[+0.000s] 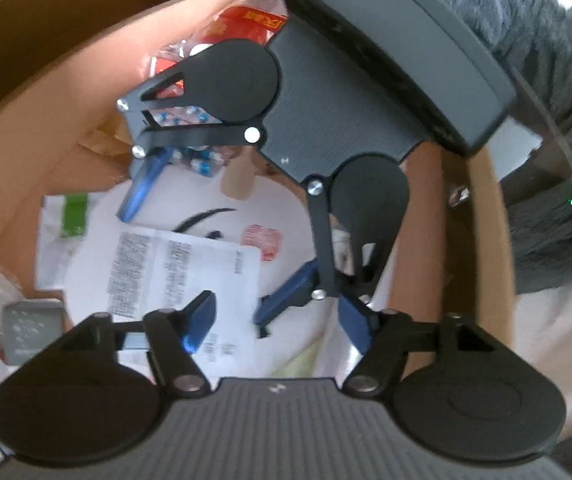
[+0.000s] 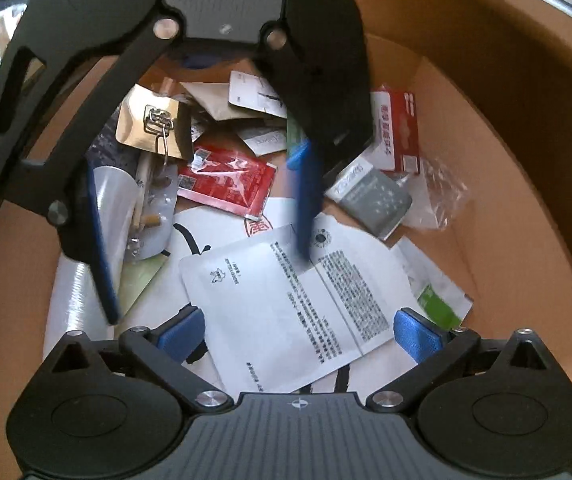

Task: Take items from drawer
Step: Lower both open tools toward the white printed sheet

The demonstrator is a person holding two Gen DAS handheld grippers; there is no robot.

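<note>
Inside the drawer (image 2: 505,168), loose items were lying: a printed sheet (image 2: 286,300) on top, a red packet (image 2: 226,184) and a grey box (image 2: 377,200) behind it. Nothing was yet grasped; the reaching step was judged to be in hand. Both the left hand-held gripper (image 1: 282,324) and the right hand-held gripper (image 2: 299,330) were spread wide and held nothing. Next, one item should be chosen and pinched.

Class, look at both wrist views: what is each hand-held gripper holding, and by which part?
Nothing. The left hand-held gripper and right hand-held gripper are both open above the white sheet in the drawer.
</note>
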